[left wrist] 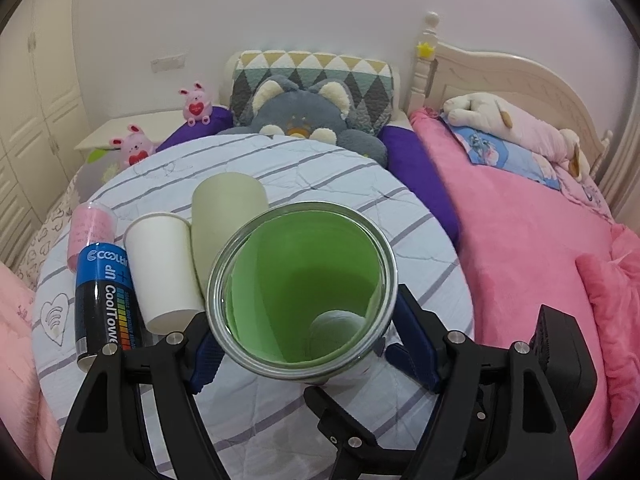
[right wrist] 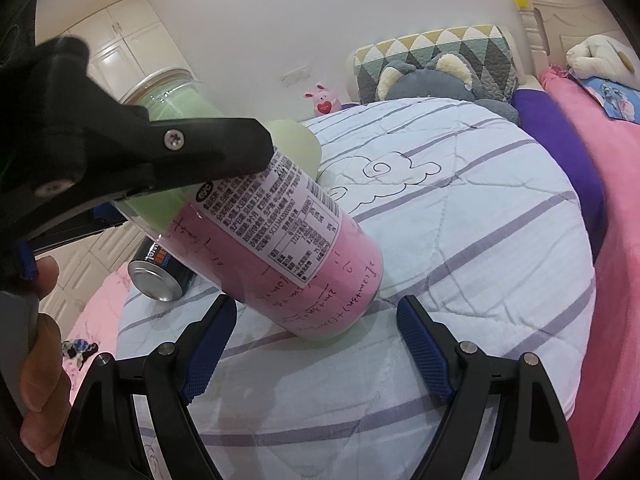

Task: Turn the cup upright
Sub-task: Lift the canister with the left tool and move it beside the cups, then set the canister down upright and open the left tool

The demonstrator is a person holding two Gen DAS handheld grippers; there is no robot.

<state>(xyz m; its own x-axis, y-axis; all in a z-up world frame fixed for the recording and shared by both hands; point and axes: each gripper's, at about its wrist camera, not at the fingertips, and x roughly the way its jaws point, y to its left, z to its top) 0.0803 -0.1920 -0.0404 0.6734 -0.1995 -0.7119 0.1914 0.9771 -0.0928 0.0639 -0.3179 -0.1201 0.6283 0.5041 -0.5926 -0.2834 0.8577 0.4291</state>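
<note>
My left gripper (left wrist: 302,340) is shut on a clear glass cup with a green inside (left wrist: 302,280), held mouth up and tilted toward the camera above the striped quilt (left wrist: 360,184). The same cup shows in the right wrist view (right wrist: 172,96), clamped by the left gripper's black fingers (right wrist: 208,144). My right gripper (right wrist: 316,344) is open, its jaws on either side of the near end of a pink labelled cylinder (right wrist: 304,264) lying on its side. It does not touch it.
A white paper cup (left wrist: 160,268), a pale green cup (left wrist: 224,216), a blue-black can (left wrist: 102,300) and the pink cylinder (left wrist: 90,228) lie on their sides on the quilt. Plush toys and pillows sit at the head. A pink blanket (left wrist: 520,240) lies to the right.
</note>
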